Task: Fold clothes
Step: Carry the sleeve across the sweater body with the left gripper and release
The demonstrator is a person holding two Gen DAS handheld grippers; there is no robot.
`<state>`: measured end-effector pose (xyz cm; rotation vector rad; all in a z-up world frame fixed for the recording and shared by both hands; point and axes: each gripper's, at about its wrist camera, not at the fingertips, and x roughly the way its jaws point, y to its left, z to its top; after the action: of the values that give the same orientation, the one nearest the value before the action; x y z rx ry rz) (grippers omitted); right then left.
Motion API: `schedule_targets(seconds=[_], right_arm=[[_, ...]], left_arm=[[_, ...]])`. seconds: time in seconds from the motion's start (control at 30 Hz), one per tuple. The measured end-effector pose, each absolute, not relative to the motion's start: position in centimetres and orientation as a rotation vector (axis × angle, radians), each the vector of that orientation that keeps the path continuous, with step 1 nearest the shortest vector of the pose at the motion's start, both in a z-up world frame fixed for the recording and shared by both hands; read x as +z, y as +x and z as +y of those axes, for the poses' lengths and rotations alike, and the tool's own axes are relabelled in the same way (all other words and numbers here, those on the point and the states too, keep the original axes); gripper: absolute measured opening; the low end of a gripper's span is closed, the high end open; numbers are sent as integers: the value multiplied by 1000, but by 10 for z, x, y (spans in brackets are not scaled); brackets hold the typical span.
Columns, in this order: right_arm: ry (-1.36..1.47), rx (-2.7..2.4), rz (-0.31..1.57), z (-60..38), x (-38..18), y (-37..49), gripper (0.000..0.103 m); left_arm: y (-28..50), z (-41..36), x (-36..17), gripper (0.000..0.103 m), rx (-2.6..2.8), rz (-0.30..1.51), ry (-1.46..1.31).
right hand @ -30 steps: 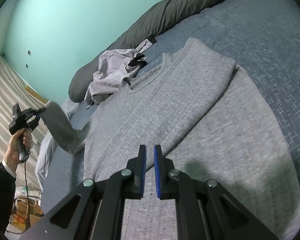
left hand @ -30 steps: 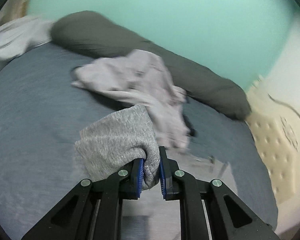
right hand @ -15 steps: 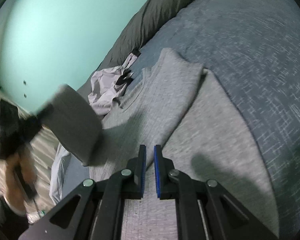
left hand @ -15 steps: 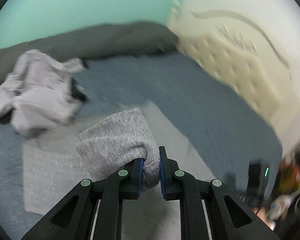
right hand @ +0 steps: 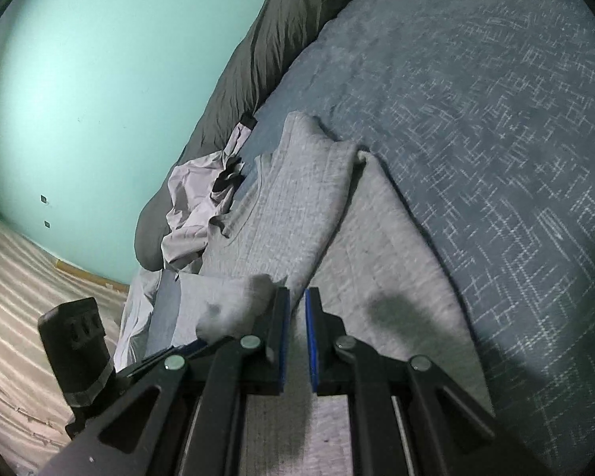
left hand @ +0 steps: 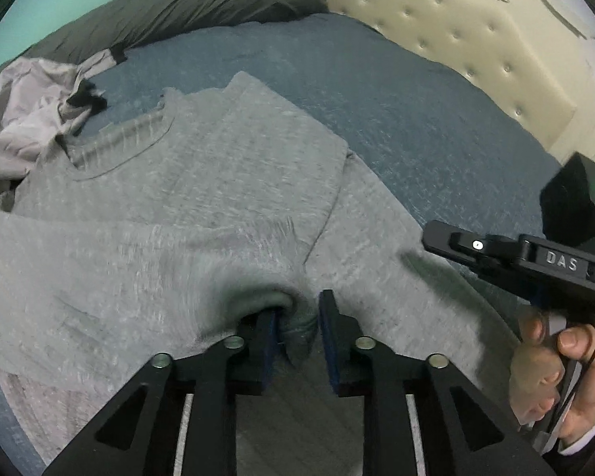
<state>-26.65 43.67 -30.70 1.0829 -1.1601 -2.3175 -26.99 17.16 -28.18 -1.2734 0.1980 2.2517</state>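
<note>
A: What is seen on the blue bedspread (left hand: 396,91)?

B: A grey sweater (left hand: 202,182) is spread flat across it, neckline towards the dark bolster (left hand: 186,4). A crumpled pale garment (left hand: 23,119) is seen beside the collar.

A: And the sleeve cuff (left hand: 293,325)?

B: It is laid across the sweater's body, between the left gripper (left hand: 295,333) jaws, which have just been opening; the right pad is clear of the fabric, so the cuff is released.

A: The right gripper (right hand: 295,333)?

B: It is held closed, nothing clasped, over the sweater's lower part.

One grey sweater (left hand: 202,182), one crumpled pale garment (left hand: 23,119), two grippers.
</note>
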Motion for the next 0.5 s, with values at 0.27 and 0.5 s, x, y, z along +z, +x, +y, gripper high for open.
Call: schedule_targets(seconds=[0.27, 0.5], right_arm=[[1085, -2303, -1160, 435, -308, -266, 7], [1113, -2267, -1185, 435, -313, -268, 26]], left_arm=[[-256, 175, -266, 34, 2211, 213, -1207], [-255, 177, -267, 40, 2163, 218, -1189]])
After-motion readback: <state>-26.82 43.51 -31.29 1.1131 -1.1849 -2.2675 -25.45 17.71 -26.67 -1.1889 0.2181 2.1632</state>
